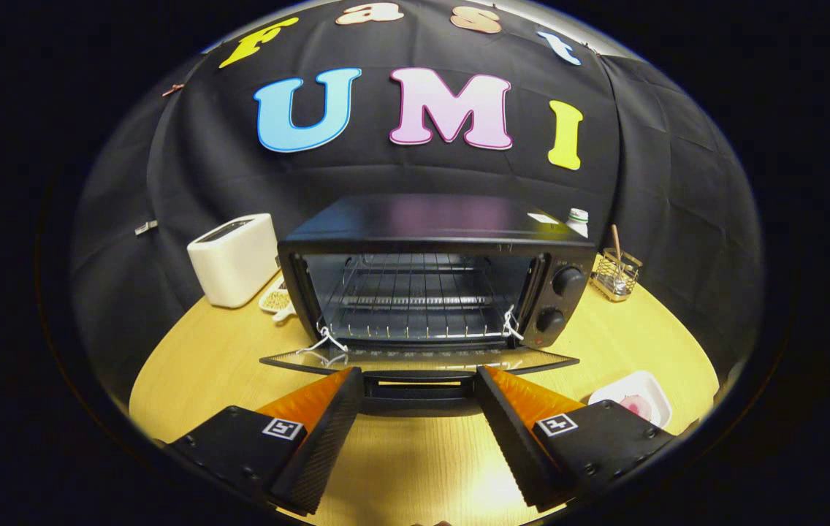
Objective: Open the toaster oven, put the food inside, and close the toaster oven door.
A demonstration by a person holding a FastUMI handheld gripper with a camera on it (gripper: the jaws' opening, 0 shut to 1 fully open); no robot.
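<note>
Oven open, claw spread wide and empty at the door handle.
Food waits in a white dish right of the oven door; it looks soft and light, so I'd grip the stiff rim.

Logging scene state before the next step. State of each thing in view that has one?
toaster oven: open, empty inside
oven door: folded down flat, its handle between the fingers
wire rack: in place, nothing on it
gripper: open, fingers either side of the door handle, not pressing on it
white dish: on the table by the right-hand finger, pink food in it
white toaster: upright, left of the oven, slots look empty
</note>
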